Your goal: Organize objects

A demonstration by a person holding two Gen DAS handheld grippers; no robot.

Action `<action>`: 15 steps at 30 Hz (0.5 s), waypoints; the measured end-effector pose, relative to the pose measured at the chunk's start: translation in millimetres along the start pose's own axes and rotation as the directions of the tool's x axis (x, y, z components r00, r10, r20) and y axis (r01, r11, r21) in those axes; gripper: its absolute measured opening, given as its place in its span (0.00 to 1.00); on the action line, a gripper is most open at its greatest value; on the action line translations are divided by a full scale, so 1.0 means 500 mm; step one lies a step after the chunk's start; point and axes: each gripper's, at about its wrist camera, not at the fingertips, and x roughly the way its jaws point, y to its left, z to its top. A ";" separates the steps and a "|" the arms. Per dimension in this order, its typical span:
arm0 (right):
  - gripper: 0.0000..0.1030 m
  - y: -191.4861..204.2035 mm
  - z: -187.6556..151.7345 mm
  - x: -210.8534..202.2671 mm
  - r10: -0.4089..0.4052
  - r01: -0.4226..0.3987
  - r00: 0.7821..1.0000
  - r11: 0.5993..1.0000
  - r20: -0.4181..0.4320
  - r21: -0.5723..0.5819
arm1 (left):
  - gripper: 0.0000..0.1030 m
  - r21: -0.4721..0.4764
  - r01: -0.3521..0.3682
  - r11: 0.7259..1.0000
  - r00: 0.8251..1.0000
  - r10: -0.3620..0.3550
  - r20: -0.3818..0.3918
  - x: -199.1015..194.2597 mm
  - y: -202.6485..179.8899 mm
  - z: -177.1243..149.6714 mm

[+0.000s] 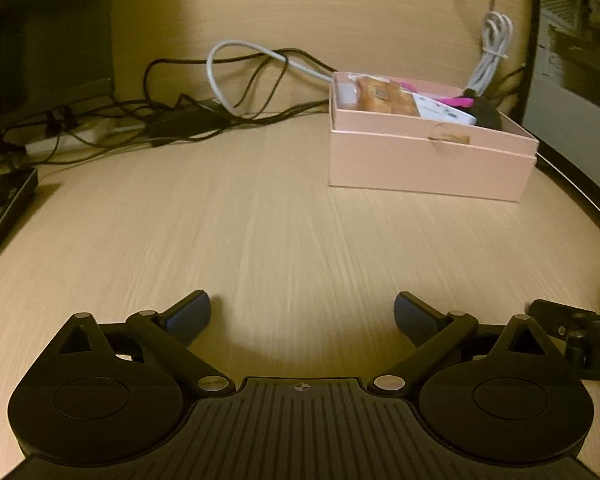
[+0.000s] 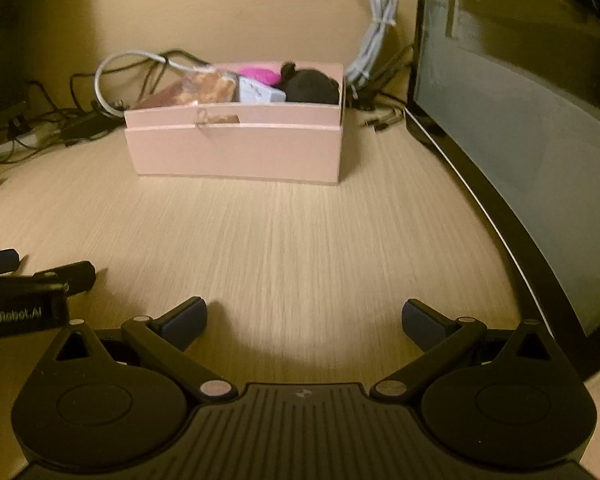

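Left wrist view first: your left claw (image 1: 302, 312) hangs low over the surface (image 1: 260, 232), jaws spread wide with nothing between them. Ahead and to the right sits the pink box (image 1: 428, 160), well apart from the claw, with snack packs (image 1: 384, 94), a white card (image 1: 444, 111) and a black item (image 1: 486, 112) inside. Cables (image 1: 220, 80) tangle behind it.

Right wrist view: your right claw (image 2: 304, 316) is likewise spread and empty. The box (image 2: 236, 152) stands ahead, slightly left, near the monitor (image 2: 520, 120).

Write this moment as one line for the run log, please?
left gripper: open, empty | right gripper: open, empty | pink box: on desk, holds items | both grippers short of box
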 end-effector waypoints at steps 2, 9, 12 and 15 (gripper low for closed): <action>1.00 -0.001 0.003 0.007 -0.009 0.009 1.000 1.000 0.014 0.006 | 0.98 -0.004 -0.007 1.000 1.000 0.007 -0.001 0.002 -0.001 0.001; 1.00 0.009 0.011 0.016 -0.009 0.009 1.000 1.000 0.016 0.005 | 0.99 -0.011 -0.016 1.000 1.000 0.016 -0.003 0.005 -0.004 0.003; 1.00 0.014 0.016 0.023 -0.008 0.008 1.000 1.000 0.015 0.004 | 0.99 -0.012 -0.017 1.000 1.000 0.017 -0.003 0.006 -0.005 0.004; 1.00 0.015 0.018 0.027 -0.008 0.008 1.000 1.000 0.016 0.005 | 0.99 -0.012 -0.017 1.000 1.000 0.017 -0.004 0.006 -0.005 0.004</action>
